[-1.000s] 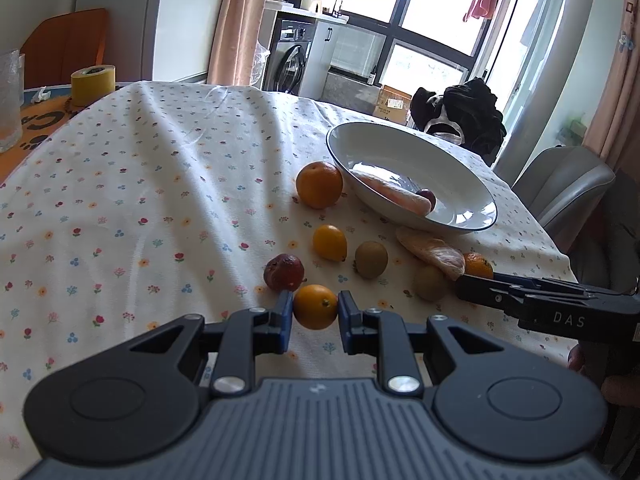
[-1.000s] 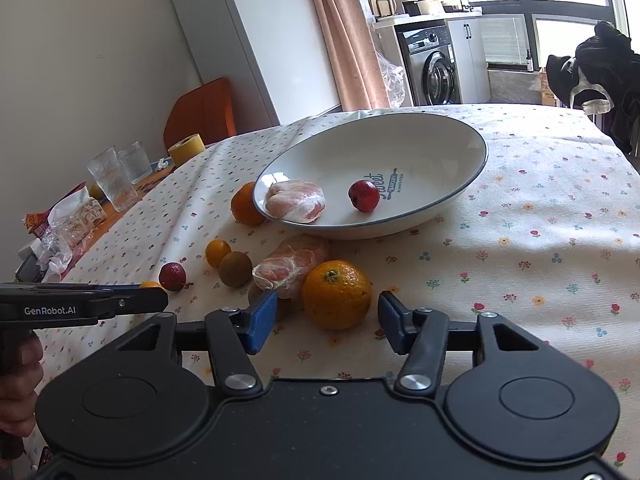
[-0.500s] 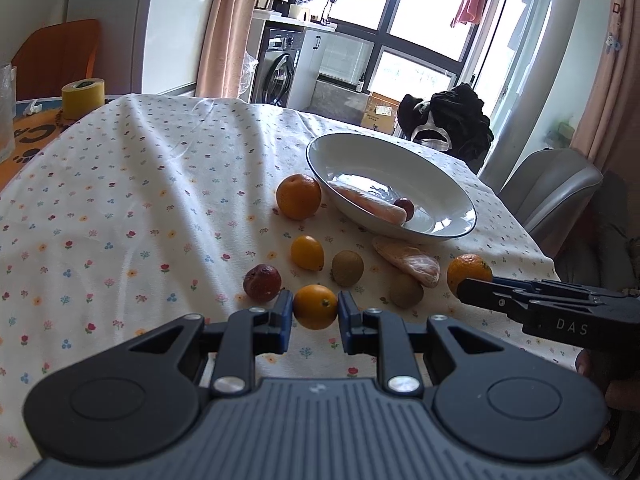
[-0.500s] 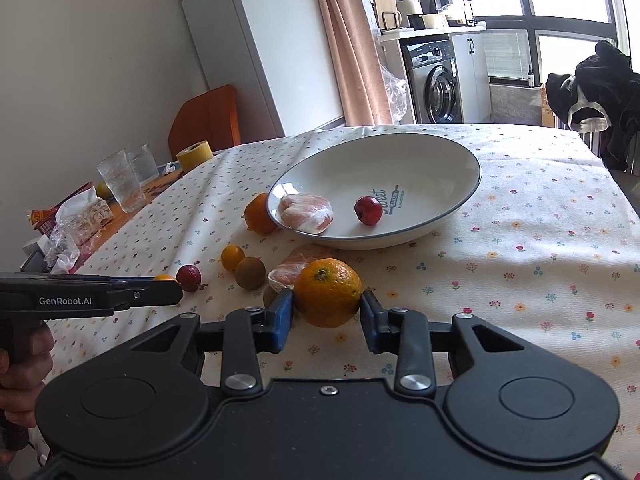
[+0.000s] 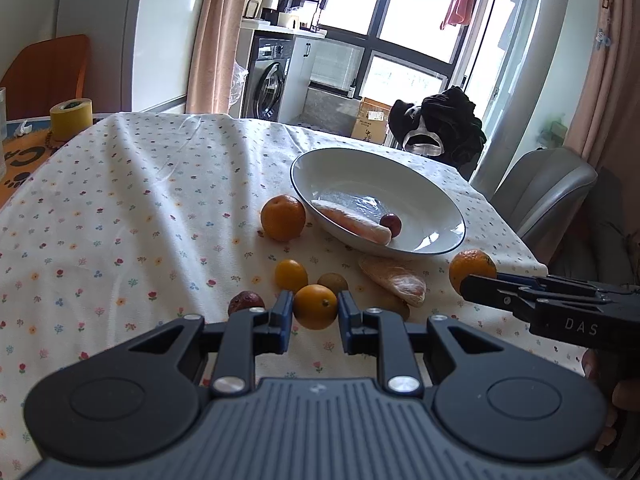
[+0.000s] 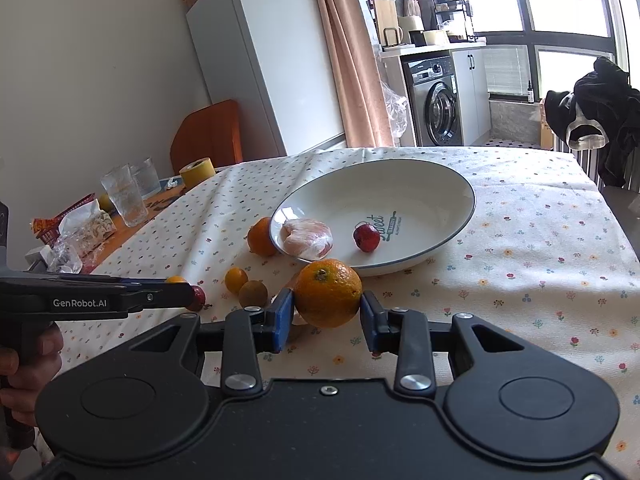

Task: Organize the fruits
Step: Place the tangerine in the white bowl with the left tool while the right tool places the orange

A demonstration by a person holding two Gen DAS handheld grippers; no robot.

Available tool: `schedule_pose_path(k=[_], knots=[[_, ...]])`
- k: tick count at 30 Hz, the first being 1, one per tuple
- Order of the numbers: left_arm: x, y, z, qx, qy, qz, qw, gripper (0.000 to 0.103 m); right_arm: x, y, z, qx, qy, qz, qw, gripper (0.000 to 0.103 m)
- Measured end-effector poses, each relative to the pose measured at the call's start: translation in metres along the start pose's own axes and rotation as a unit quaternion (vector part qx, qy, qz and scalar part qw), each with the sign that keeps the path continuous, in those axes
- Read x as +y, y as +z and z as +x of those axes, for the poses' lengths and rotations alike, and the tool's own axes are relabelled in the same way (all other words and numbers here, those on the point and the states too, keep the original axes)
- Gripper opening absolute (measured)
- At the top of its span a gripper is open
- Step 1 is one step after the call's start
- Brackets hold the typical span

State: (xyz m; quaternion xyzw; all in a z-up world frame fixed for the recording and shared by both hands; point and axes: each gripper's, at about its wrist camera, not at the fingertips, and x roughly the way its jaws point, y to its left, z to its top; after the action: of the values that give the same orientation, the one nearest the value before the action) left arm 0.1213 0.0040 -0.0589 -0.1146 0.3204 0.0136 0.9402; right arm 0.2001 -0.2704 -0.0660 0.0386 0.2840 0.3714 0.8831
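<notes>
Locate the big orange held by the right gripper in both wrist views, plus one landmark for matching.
Left wrist: the big orange sits right of centre, at the tip of the right gripper coming in from the right edge, below the bowl's right rim.
Right wrist: big orange is at centre, clamped between the blue pads, in front of the bowl.
Shared landmark: white bowl holding a small red fruit.
</notes>
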Motion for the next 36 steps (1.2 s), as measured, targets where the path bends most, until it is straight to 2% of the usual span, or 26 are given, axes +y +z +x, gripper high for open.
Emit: schedule_pose_path(k=[18,36], knots=[[-0.023,0.030,0.019,-0.010,-0.005,0.039,0.9992,0.022,-0.010,0.018,0.006,-0.018,-0.003,-0.003,1.000,0.034],[-0.049,0.051,0.051,0.001,-0.012,0.065,0.9978,0.022,-0.031,0.028,0.018,-0.023,-0.003,0.009,1.000,0.034]])
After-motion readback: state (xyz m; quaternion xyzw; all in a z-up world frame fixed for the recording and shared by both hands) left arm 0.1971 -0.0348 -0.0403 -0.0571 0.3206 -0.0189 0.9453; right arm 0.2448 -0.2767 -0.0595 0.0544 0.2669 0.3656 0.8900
